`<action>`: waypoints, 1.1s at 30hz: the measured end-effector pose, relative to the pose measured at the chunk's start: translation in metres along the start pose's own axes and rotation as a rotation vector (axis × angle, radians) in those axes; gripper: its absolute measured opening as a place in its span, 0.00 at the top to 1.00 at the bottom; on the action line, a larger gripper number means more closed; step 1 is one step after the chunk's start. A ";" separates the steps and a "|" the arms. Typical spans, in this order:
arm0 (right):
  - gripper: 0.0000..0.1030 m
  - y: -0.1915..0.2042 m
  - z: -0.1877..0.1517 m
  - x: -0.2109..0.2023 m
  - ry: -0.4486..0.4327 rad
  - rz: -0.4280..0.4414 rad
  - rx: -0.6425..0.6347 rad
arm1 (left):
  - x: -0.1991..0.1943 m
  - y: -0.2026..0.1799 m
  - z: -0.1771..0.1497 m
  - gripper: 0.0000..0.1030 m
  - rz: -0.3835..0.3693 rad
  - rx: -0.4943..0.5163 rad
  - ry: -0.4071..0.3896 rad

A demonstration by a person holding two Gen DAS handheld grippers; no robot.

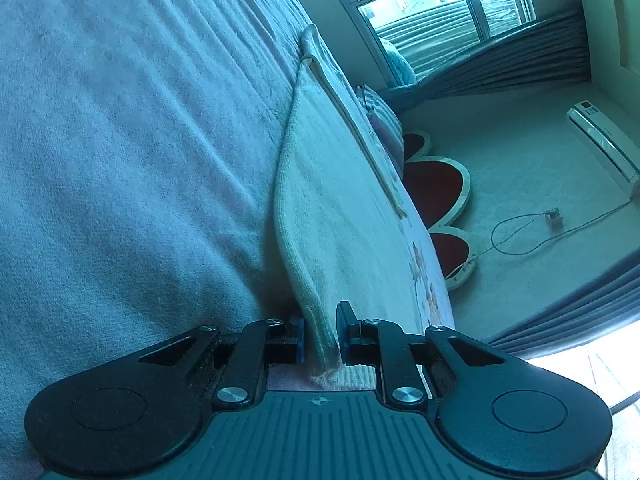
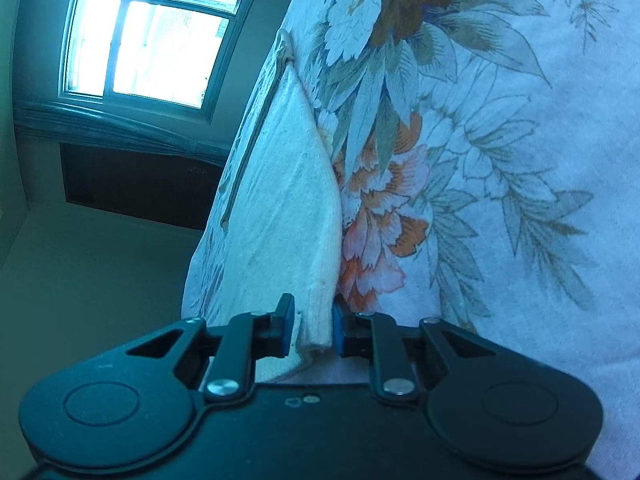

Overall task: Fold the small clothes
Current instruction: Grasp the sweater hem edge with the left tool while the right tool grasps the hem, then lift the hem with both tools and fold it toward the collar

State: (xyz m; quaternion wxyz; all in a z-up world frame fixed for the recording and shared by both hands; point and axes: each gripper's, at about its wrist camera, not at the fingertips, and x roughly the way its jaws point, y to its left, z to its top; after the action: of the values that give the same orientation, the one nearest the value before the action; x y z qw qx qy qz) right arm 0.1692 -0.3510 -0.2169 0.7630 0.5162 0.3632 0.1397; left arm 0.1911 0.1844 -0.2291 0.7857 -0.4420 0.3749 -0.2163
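Between both grippers' pinching jaws, a ribbed cream knit cloth [image 1: 320, 208], over floral bedding [image 2: 500, 160].

Towel [image 1: 320, 200] fills gap between gripper pads; bed [image 1: 120, 160] close alongside; floor side free.

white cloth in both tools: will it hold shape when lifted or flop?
Likely flops: the cloth sags in a curve away from the left tool instead of staying flat. Probably light: the right tool carries it by a narrow pinch on one folded edge. Its knit, terry-like surface looks grippy, so slipping seems unlikely.
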 end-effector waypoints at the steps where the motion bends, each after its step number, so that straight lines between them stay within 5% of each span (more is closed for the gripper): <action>1: 0.84 -0.002 -0.001 -0.002 -0.001 -0.001 0.005 | 0.002 -0.001 -0.001 0.85 0.002 0.002 -0.003; 5: 0.92 -0.009 -0.001 -0.001 -0.007 0.005 0.019 | 0.004 0.000 -0.006 0.96 0.012 0.013 -0.010; 19: 0.94 0.021 -0.001 -0.031 -0.057 0.034 -0.086 | -0.022 -0.016 0.007 0.96 -0.031 0.051 -0.100; 26: 0.94 0.088 0.027 -0.041 -0.099 0.076 -0.240 | -0.025 -0.063 0.051 0.97 -0.093 0.117 -0.166; 33: 0.94 0.155 0.095 -0.016 -0.103 0.090 -0.396 | 0.002 -0.103 0.123 0.96 -0.102 0.162 -0.227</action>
State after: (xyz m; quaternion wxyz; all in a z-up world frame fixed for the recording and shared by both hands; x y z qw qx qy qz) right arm 0.2492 -0.3593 -0.0527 0.8602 0.3782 0.2654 0.2158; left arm 0.2876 0.1954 -0.1018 0.8440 -0.4172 0.2421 -0.2343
